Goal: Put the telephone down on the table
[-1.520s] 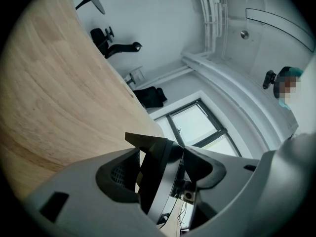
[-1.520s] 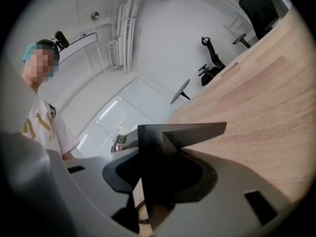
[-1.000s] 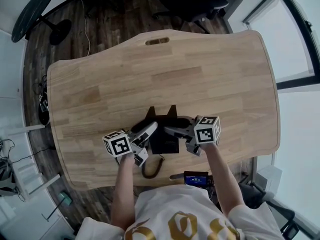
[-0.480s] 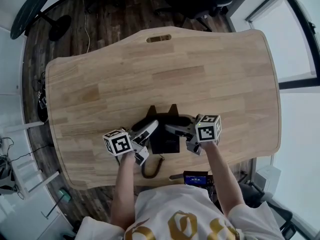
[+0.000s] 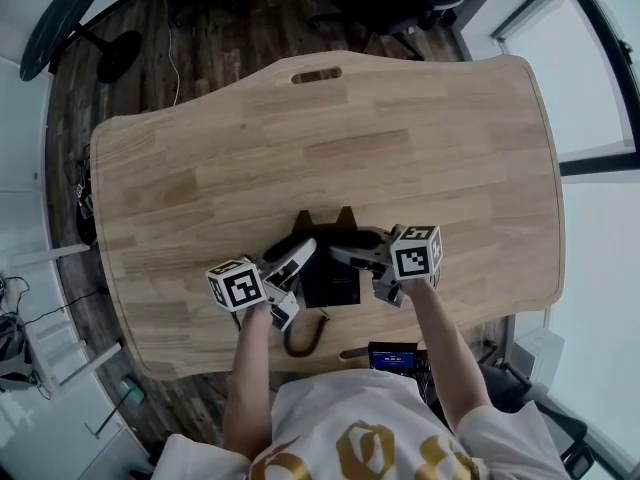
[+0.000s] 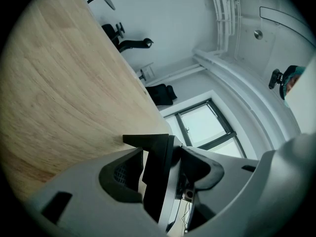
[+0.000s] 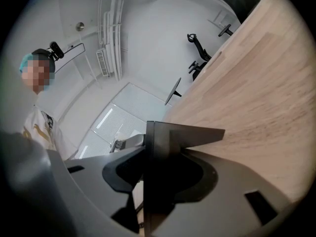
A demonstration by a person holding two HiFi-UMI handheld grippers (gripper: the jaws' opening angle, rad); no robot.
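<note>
A black telephone (image 5: 330,276) rests low near the front edge of the wooden table (image 5: 350,128), its coiled cord (image 5: 298,338) hanging over that edge. My left gripper (image 5: 300,255) holds its left side and my right gripper (image 5: 342,258) its right side. In the left gripper view the telephone's dark edge (image 6: 148,141) fills the gap between the jaws of the left gripper (image 6: 163,149). The right gripper view shows the same for the right gripper (image 7: 160,152), with the telephone's edge (image 7: 182,135) clamped between its jaws. Whether the base touches the wood is hidden.
A small device with a blue screen (image 5: 392,356) sits at the table's front edge by my right arm. Office chairs (image 5: 400,8) stand beyond the far edge, a round black side table (image 5: 65,18) at far left, windows (image 5: 600,68) at right.
</note>
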